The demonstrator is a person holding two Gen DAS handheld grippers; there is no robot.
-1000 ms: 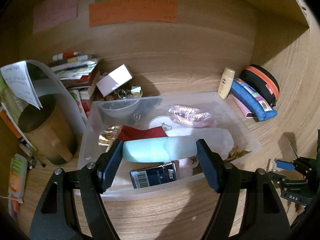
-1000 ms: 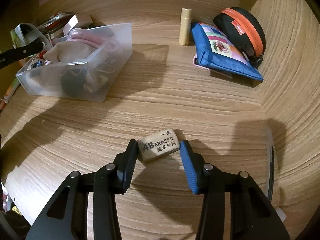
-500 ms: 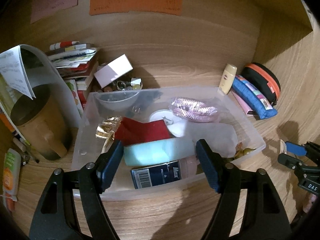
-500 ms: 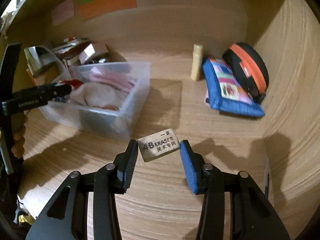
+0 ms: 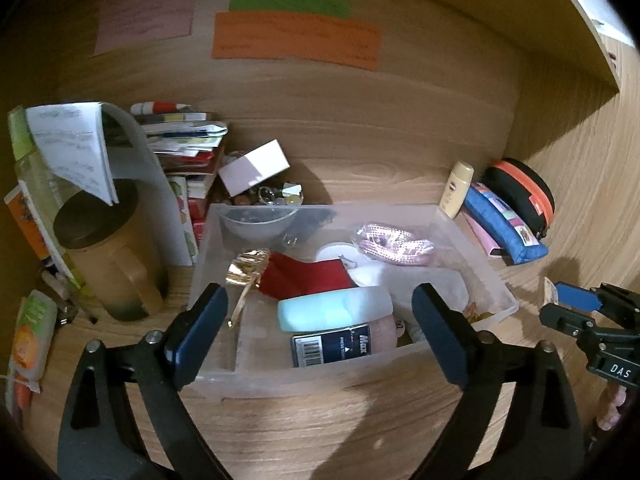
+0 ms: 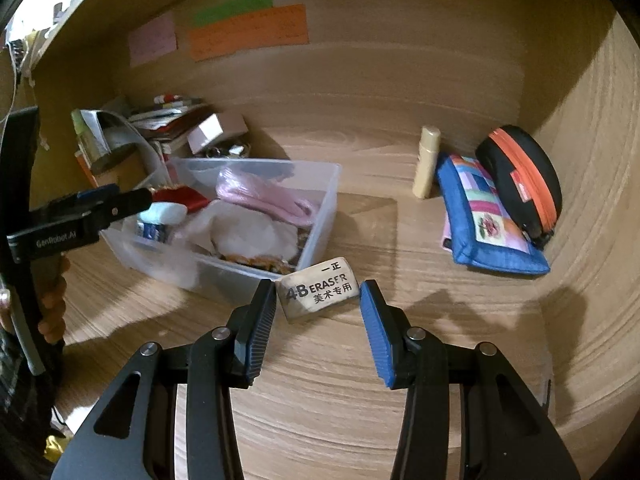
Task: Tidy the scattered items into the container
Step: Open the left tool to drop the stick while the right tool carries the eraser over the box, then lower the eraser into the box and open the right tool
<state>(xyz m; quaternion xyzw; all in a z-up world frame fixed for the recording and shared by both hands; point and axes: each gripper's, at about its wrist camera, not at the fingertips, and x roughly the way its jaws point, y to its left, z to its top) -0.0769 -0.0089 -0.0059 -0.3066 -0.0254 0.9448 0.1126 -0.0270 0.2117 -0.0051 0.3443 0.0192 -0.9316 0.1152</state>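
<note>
The left gripper (image 5: 320, 330) hangs over the near edge of the clear bin (image 5: 484, 264), its fingers (image 5: 198, 332) spread wide with nothing between them; they have just been opening. The pale blue bottle (image 5: 332, 312) lies inside the bin, clear of both pads, resting on a dark blue box (image 5: 334, 348) with a barcode. Deeper in the bin, toward 12 o'clock from the bottle, lie a red cloth (image 5: 304, 276), a gold scrap (image 5: 246, 270) at its 9 o'clock end, and a pink cord (image 5: 390, 240) at about 1 o'clock.

The right gripper (image 6: 318, 320) is clamped on the eraser (image 6: 318, 290), which is gripped by its two short ends and held off the counter (image 6: 360, 400), just beside the bin's near right corner in the right wrist view. The eraser's printed face tilts upward.

At 3 o'clock of the bin, well apart from it, a cream tube (image 6: 427, 160) stands upright, with a blue pouch (image 6: 484, 216) just beside it and a black case (image 6: 524, 176) with an orange zip leaning behind the pouch. At 9 o'clock of the bin stand a brown mug (image 5: 108, 264) and a stack of booklets (image 5: 184, 136); a white box (image 5: 256, 166) sits at the bin's 11 o'clock. Coloured notes (image 5: 296, 36) are stuck to the back wall. Fingers of a hand (image 6: 54, 308) show at the left edge of the right wrist view.
</note>
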